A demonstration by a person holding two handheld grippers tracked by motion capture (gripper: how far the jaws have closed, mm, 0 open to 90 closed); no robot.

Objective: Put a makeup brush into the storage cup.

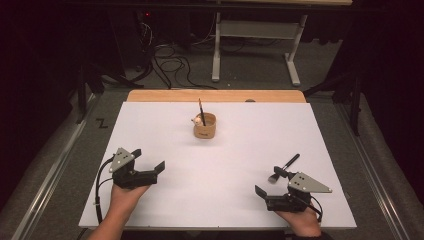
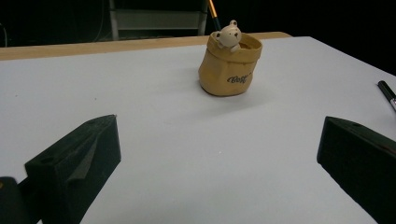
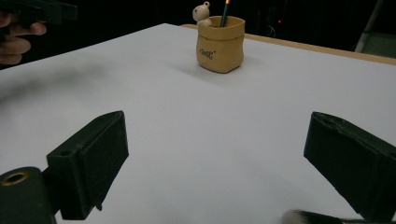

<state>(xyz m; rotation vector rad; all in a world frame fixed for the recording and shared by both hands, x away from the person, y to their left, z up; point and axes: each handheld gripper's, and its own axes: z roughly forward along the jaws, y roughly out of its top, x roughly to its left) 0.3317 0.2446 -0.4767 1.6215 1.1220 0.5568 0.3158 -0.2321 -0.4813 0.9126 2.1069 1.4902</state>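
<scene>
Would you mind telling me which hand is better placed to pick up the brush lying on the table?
The right. The brush lies just ahead of the right tongs, which stand open. The left tongs, also open, are across the table, far from it.

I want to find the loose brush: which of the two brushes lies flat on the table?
The brush beside the right tool; the other brush stands in the cup.
</scene>
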